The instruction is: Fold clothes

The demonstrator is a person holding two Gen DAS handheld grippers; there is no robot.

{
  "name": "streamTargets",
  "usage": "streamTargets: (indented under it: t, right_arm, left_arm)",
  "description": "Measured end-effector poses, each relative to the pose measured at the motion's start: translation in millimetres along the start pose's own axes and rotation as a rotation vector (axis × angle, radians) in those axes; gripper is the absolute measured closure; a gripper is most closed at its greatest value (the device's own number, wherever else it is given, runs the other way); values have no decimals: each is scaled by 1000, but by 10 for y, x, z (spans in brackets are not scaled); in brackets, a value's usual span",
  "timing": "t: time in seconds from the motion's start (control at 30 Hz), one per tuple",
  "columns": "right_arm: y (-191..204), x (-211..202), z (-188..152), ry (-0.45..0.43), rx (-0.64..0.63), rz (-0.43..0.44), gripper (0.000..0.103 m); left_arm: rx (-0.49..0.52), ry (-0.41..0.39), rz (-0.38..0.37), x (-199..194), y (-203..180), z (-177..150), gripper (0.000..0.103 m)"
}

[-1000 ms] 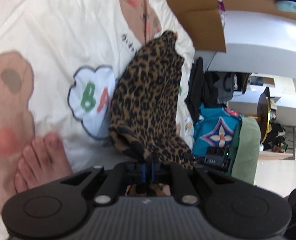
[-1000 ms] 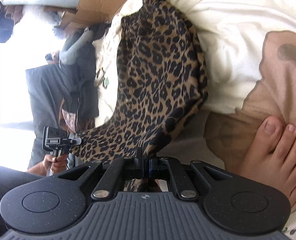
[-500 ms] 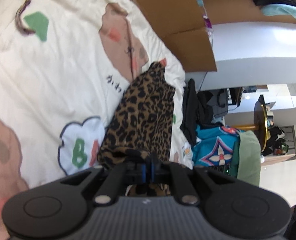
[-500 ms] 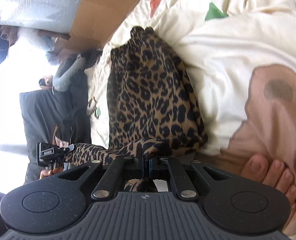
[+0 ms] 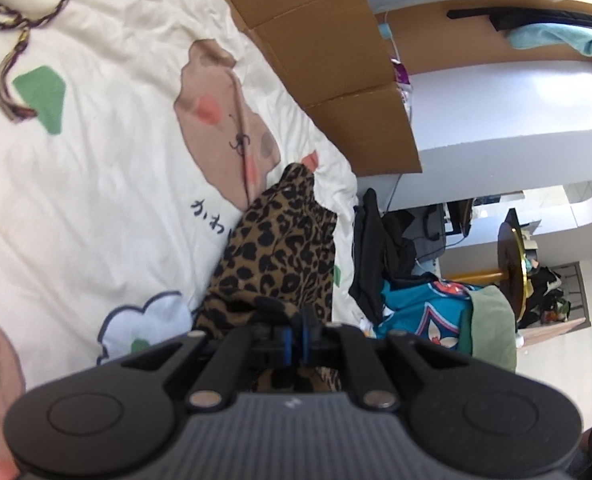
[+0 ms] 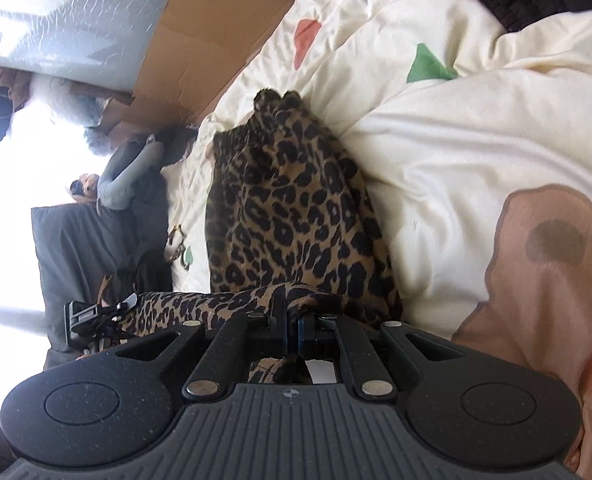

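A leopard-print garment (image 5: 284, 248) lies lengthwise on a cream quilt (image 5: 96, 200) with cartoon prints. My left gripper (image 5: 295, 322) is shut on the garment's near edge, with cloth bunched around its blue pads. In the right wrist view the same garment (image 6: 292, 216) stretches away from me, and my right gripper (image 6: 292, 320) is shut on its near hem. A strip of the print cloth runs leftward from there to the other gripper (image 6: 96, 314). The garment's near part is doubled over toward its far end.
Cardboard sheets (image 5: 335, 60) stand along the bed's far edge. Dark clothes (image 5: 379, 248) and a teal patterned cloth (image 5: 423, 312) are heaped off the bed's side. A braided cord (image 5: 12, 40) lies on the quilt. Another person (image 6: 132, 176) sits beyond the bed.
Both grippers have carried the garment's near edge forward toward its far end, so the visible length has shortened. The bare foot has dropped out of both views.
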State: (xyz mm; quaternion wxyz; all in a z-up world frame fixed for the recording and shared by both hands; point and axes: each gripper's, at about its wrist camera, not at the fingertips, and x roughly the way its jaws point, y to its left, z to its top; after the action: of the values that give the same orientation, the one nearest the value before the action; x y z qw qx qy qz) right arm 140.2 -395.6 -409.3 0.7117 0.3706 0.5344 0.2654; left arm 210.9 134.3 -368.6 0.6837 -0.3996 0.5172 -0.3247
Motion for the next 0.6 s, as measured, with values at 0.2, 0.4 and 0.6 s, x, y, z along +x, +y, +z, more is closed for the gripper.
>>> streamTargets:
  t: [0.2,0.4,0.6]
  right_arm:
    - [-23,58,70,-26,8,-17,100]
    - [-154,182,144,-55,48,-55,100]
    - [-352,266,206,-69,119,-82,98]
  left_arm:
    - [20,-16,24,86,42,110,98]
    - [2,-34,65,262,240,175,98]
    - [-9,-31,142,421,339,253,85]
